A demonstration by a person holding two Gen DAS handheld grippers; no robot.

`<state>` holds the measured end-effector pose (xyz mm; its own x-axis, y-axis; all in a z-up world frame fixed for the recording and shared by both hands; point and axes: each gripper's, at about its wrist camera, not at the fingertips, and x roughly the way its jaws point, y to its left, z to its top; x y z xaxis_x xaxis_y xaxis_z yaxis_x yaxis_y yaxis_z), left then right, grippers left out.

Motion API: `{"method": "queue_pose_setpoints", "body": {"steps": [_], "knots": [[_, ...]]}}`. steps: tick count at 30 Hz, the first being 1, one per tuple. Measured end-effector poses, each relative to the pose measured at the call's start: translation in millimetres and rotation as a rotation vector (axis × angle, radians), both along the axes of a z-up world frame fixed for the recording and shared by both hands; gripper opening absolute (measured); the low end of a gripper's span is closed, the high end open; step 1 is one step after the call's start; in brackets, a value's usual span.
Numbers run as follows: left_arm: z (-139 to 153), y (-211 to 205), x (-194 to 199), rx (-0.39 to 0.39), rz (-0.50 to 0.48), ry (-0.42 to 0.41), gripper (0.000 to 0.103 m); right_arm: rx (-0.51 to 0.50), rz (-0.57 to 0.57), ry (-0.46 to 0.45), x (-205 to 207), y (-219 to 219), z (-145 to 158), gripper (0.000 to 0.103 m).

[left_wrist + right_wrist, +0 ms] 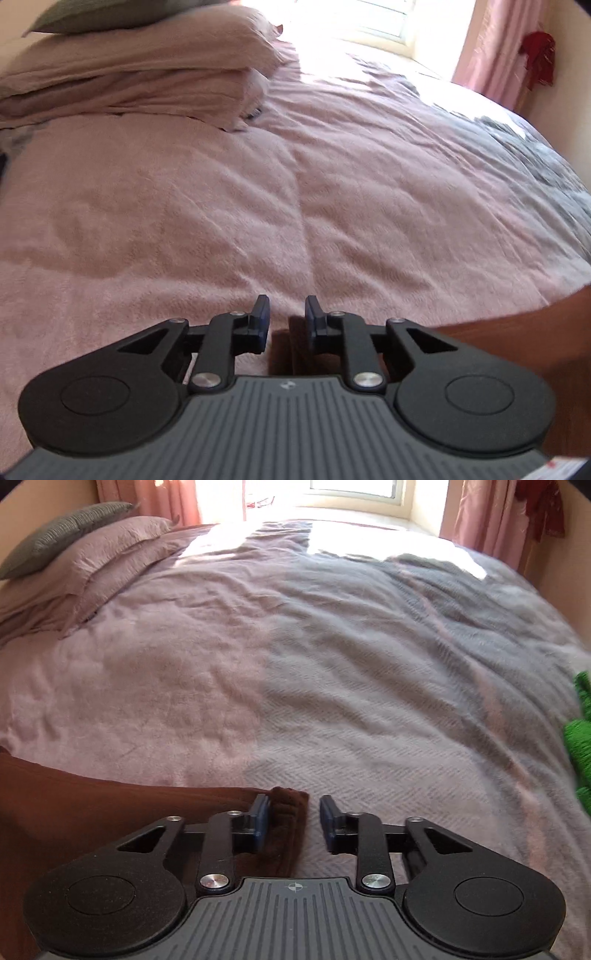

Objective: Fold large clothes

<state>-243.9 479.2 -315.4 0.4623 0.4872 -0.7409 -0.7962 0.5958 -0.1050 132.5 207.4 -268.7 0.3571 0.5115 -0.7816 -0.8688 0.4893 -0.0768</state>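
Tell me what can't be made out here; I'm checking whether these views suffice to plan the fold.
- Brown garment: cut off by the left and bottom edges in the right wrist view, and partly hidden by the right hand-held gripper; its type and full shape are unclear.
- Same garment in the left wrist view: blurred, cut off at the right.
- Green item: blurred, cut off at the right edge.
- Window: washed out by glare.

Black two-finger left gripper (287, 317) held low over pink textured bedspread (221, 206), blue-padded fingers (263, 314) parted, nothing between. Brown fabric garment (498, 343) seen at lower right, beside gripper. Stacked pink pillows (140, 74) located upper left. Grey knitted blanket (546, 155) spread at right. Red cloth (540, 55) hung by pink curtain (491, 48).
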Motion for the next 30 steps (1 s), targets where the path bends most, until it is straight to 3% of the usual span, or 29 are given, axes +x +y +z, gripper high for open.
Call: {"method": "queue_pose_setpoints", "body": {"steps": [1,3,7,10,12,15,17,20,22,25,28,30], "knots": [[10,-6,-2,0.022,0.04,-0.014,0.017,0.03,0.001,-0.042,-12,-3,8,0.036],[25,-24,-2,0.0,0.023,-0.095,0.017,0.109,0.067,-0.04,-38,-10,21,0.036],[25,-82,29,-0.093,-0.213,-0.136,0.017,0.136,0.282,0.09,-96,-6,12,0.036],[2,-111,66,-0.061,-0.332,-0.088,0.017,0.092,0.328,0.044,-123,9,-20,0.036],[-26,-108,83,-0.051,-0.303,-0.028,0.019,0.051,0.3,-0.028,-121,23,-48,0.036],[-48,-87,86,-0.022,-0.263,0.001,0.005,0.055,0.238,-0.016,-91,28,-67,0.036],[-44,-75,81,-0.031,-0.232,0.014,0.003,0.067,0.185,0.013,-71,26,-61,0.036],[-24,-62,68,-0.048,-0.115,0.017,0.004,0.073,0.125,-0.014,-62,16,-41,0.036],[-3,-64,54,-0.068,-0.058,-0.015,0.008,0.102,0.098,-0.016,-68,5,-21,0.036],[15,-88,32,-0.099,-0.06,-0.043,0.012,0.13,0.128,0.015,-93,-20,1,0.036],[2,-111,15,-0.139,-0.056,0.024,0.017,0.097,0.157,0.079,-112,-46,-4,0.036],[-12,-116,4,-0.18,0.015,0.089,0.016,0.001,0.136,0.087,-119,-54,-25,0.036]]}}
